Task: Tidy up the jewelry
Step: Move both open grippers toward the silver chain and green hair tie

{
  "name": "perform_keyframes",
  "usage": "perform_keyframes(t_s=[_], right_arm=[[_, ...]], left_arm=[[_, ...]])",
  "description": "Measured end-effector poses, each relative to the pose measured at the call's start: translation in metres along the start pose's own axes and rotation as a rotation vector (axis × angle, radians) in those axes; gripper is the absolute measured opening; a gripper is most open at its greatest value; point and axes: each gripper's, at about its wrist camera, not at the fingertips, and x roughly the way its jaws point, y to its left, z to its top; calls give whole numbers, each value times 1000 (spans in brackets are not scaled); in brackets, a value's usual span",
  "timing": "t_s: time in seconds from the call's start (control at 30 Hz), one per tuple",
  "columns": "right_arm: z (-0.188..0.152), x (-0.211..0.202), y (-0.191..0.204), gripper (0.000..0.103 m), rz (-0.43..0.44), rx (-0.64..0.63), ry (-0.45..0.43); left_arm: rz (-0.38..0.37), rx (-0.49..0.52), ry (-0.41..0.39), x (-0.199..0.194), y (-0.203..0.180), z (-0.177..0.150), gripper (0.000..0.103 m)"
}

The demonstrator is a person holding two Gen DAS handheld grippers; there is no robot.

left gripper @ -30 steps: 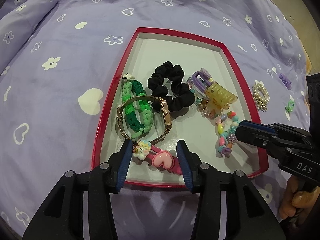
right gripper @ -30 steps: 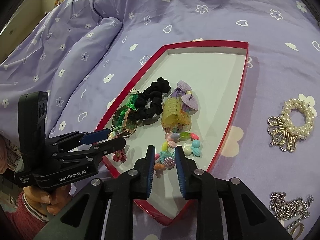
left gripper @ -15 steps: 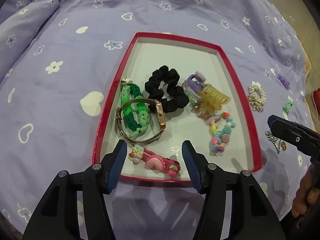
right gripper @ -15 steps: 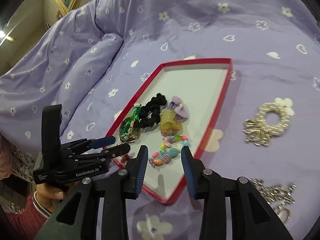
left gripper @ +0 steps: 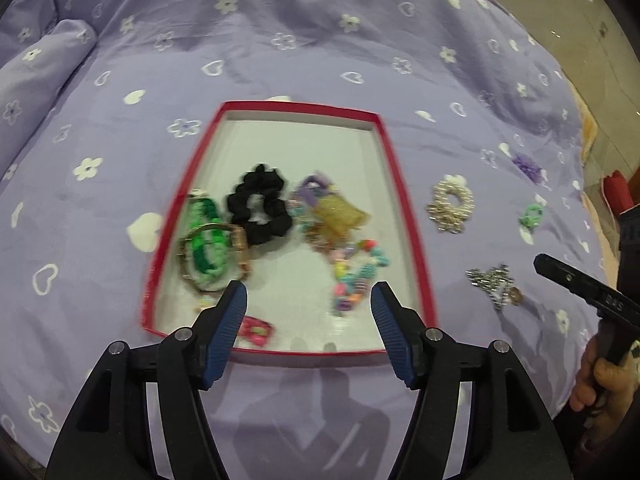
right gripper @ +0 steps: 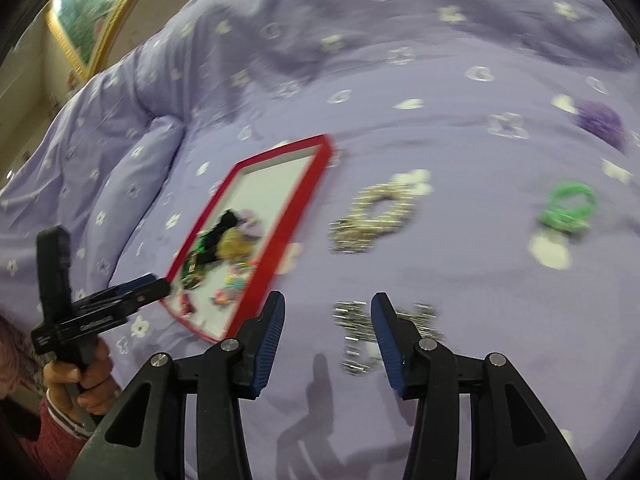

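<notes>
A red-rimmed tray (left gripper: 404, 200) (right gripper: 296, 208) lies on the purple bedspread and holds a black scrunchie (left gripper: 260, 208), a green bracelet (left gripper: 206, 240), a watch, a yellow claw clip (left gripper: 340, 212), a bead bracelet (left gripper: 356, 276) and a pink clip (left gripper: 256, 330). My left gripper (left gripper: 308, 312) is open and empty above the tray's near edge. My right gripper (right gripper: 328, 324) is open and empty just above a silver chain (right gripper: 356, 332) (left gripper: 494, 284) right of the tray. It also shows at the right of the left wrist view (left gripper: 576, 284).
Loose on the bedspread right of the tray lie a pearl bracelet (left gripper: 450, 206) (right gripper: 376, 216), a green hair tie (left gripper: 532, 216) (right gripper: 568, 208) and a purple flower piece (left gripper: 528, 166) (right gripper: 600, 122). A bedspread fold (right gripper: 140, 168) rises at the left.
Both grippers have opened wider and pulled back from the tray. My right gripper has swung right, from over the bead bracelet to over the silver chain. The pink clip lies released in the tray.
</notes>
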Motion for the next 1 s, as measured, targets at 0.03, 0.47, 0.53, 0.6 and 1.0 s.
perform_keyframes(t_s=[0.03, 0.47, 0.53, 0.6, 1.0], right_arm=[[-1, -5, -9, 47, -13, 21, -8], [-18, -53, -82, 53, -115, 150, -72], [-21, -56, -87, 53, -118, 163, -73], [-22, -58, -92, 54, -118, 171, -76], [-14, -58, -104, 65, -122, 178, -87]], left_arm=[[-6, 7, 1, 0, -6, 0, 64], [-98, 130, 48, 12, -87, -10, 64], [-111, 157, 57, 14, -99, -10, 64], [-133, 191, 72, 17, -112, -11, 67], [-181, 342, 137, 41, -156, -17, 72]])
